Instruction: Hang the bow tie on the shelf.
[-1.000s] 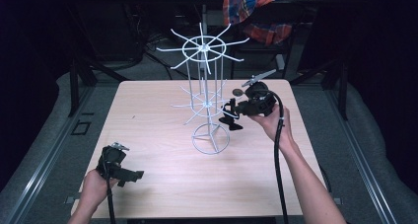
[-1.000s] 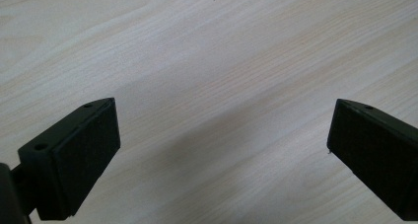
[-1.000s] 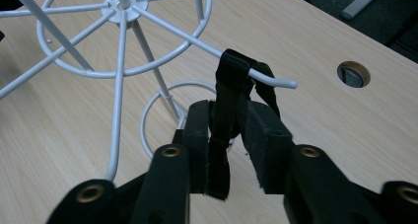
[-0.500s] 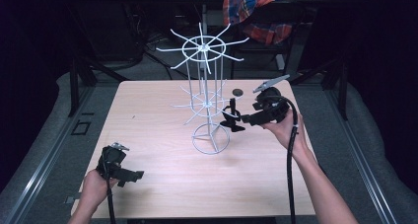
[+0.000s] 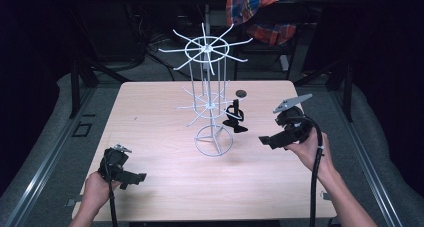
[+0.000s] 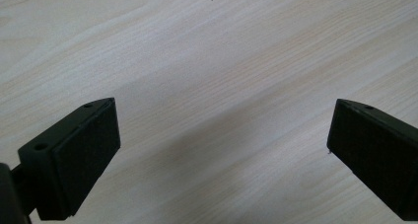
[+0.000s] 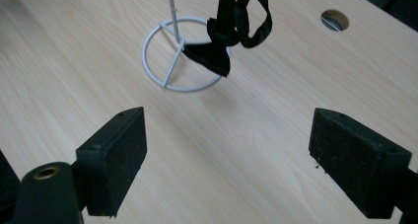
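A white wire display rack (image 5: 207,94) with two tiers of radiating hooks stands mid-table on a ring base (image 7: 180,56). A black bow tie with its strap (image 5: 234,118) hangs from a lower hook on the rack's right side; its bow (image 7: 211,56) dangles over the base ring. My right gripper (image 5: 266,141) is open, to the right of the rack, with nothing between its pads (image 7: 116,157). My left gripper (image 5: 134,179) is open near the table's front left corner, over bare wood (image 6: 222,110).
The light wooden table (image 5: 165,187) has a round cable hole (image 5: 241,93) behind the rack. A plaid cloth (image 5: 260,12) lies on furniture beyond the far edge. Dark floor and metal rails surround the table.
My right gripper has drawn back from the rack to the right and toward the front, leaving the bow tie hanging on the hook. The left gripper has stayed put.
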The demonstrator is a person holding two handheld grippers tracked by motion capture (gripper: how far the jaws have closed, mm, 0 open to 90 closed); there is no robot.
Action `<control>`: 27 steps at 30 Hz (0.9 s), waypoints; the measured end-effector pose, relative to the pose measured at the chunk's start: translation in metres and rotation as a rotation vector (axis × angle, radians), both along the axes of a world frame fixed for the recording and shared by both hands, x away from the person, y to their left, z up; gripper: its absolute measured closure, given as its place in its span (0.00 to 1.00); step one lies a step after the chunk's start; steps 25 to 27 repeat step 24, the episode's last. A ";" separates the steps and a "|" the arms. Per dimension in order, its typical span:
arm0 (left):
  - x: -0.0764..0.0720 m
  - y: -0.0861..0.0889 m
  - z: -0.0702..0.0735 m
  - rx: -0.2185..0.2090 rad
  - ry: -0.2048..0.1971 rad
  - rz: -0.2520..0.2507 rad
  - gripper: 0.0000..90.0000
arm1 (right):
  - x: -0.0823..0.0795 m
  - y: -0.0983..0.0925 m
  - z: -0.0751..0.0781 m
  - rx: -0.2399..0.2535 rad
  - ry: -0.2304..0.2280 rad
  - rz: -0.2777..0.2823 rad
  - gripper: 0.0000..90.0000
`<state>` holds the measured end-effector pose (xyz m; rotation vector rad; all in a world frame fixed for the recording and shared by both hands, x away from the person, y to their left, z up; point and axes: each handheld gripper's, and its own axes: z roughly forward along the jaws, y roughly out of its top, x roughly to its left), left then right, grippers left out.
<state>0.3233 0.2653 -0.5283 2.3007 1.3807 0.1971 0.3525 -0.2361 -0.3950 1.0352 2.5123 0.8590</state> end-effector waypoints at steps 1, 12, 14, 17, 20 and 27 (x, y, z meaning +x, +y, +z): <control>0.000 0.000 0.000 0.000 -0.001 0.000 0.00 | -0.002 -0.002 -0.002 0.002 0.006 -0.001 0.15; 0.000 -0.001 0.000 0.004 0.006 -0.001 0.00 | -0.032 -0.020 -0.052 -0.055 0.067 -0.006 0.12; 0.000 -0.001 0.000 0.003 0.005 -0.002 0.00 | -0.036 -0.022 -0.063 -0.075 0.093 -0.012 0.10; 0.000 -0.001 0.000 0.006 0.008 -0.003 0.00 | -0.042 -0.026 -0.083 -0.087 0.137 -0.021 0.08; 0.000 -0.002 0.000 0.008 0.007 -0.006 0.00 | -0.043 -0.026 -0.091 -0.101 0.144 -0.029 0.09; 0.000 -0.002 0.000 0.007 0.002 -0.005 0.00 | -0.042 -0.027 -0.092 -0.105 0.156 -0.022 0.11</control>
